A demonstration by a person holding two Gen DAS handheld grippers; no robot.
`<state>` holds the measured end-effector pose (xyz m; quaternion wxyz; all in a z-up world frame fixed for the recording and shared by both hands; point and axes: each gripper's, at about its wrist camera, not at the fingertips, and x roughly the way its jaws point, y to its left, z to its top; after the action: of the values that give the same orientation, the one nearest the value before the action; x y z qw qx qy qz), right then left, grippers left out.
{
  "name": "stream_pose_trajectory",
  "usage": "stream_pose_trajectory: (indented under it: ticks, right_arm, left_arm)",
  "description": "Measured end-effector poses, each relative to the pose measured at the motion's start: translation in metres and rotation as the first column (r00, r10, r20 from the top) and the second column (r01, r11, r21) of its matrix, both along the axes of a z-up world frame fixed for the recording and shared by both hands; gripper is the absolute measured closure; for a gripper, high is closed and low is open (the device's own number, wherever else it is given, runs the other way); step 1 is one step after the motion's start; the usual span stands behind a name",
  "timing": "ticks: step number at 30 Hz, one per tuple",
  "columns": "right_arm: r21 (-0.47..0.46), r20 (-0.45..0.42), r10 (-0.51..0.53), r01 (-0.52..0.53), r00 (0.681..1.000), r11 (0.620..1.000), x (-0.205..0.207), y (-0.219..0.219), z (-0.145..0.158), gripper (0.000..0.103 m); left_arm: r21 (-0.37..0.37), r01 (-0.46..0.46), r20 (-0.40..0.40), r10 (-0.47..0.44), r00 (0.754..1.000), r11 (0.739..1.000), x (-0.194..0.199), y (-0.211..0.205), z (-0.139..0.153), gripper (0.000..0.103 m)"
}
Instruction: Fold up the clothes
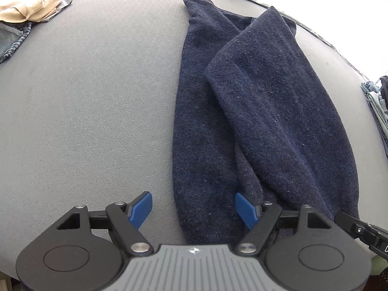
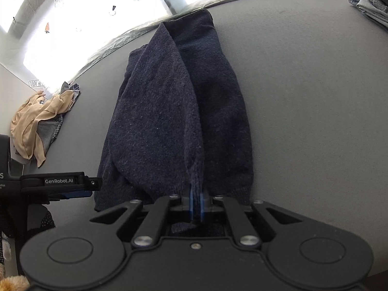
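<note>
Navy sweater [image 1: 254, 111] lying lengthwise on a grey table [image 1: 84, 111], folded into a long narrow strip with one panel lapped diagonally over the other. Left gripper [image 1: 194, 209] held above the near end of the sweater, its blue fingers [image 1: 141, 209] spread wide; one finger over bare table, the other over the knit, nothing pinched between them. Right gripper [image 2: 196, 205] clenched on a ribbed edge of the sweater, the fabric rising in a taut ridge from the closed jaws. Beige garment [image 2: 36, 123] heaped on checked cloth near the far left edge; folded denim [image 2: 371, 7] at the far right.
</note>
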<state>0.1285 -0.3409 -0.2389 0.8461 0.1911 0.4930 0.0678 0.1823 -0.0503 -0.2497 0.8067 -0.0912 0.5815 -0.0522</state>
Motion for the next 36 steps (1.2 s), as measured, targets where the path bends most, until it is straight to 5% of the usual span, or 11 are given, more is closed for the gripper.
stream_pose_trajectory:
  ticks: [6,8,9,12,24,29,33,36]
  right_arm:
    - [-0.018,-0.017,0.027,-0.027,0.999,0.999,-0.003,0.001,-0.007,0.092]
    - [-0.055,-0.013,0.014,-0.014,1.0,0.998,-0.003,0.001,-0.003,0.076]
    - [-0.078,-0.01,0.002,-0.003,1.0,0.997,-0.003,0.0,-0.001,0.06]
    - [-0.09,0.009,-0.04,0.04,0.999,0.995,-0.004,-0.008,0.003,0.057]
    - [0.119,-0.081,-0.195,0.204,0.977,0.972,0.004,-0.042,-0.028,0.034]
    - [0.191,-0.089,-0.226,0.239,0.97,0.952,0.007,-0.045,-0.036,0.027]
    - [0.308,-0.086,-0.228,0.244,0.97,0.92,0.012,-0.05,-0.043,0.027]
    - [0.378,-0.096,-0.271,0.287,0.958,0.88,0.012,-0.055,-0.05,0.02]
  left_arm:
    - [0.032,0.012,-0.004,-0.012,1.0,0.999,-0.012,-0.002,0.0,0.023]
    - [0.042,0.01,-0.008,-0.01,1.0,0.999,-0.016,-0.003,-0.001,0.02]
    - [0.044,0.008,-0.01,-0.008,1.0,0.999,-0.017,-0.002,-0.001,0.02]
    - [0.033,-0.002,-0.019,0.002,1.0,0.999,-0.024,0.001,0.001,0.019]
    - [-0.027,0.01,-0.024,-0.011,1.0,1.0,-0.03,0.008,-0.006,0.016]
    - [-0.168,-0.012,-0.019,0.009,1.0,0.986,-0.029,0.019,-0.013,0.01]
    - [-0.389,-0.052,-0.032,0.043,0.999,0.92,-0.032,0.031,-0.019,0.01]
    - [-0.396,-0.049,-0.018,0.046,0.999,0.917,-0.035,0.028,-0.018,0.01]
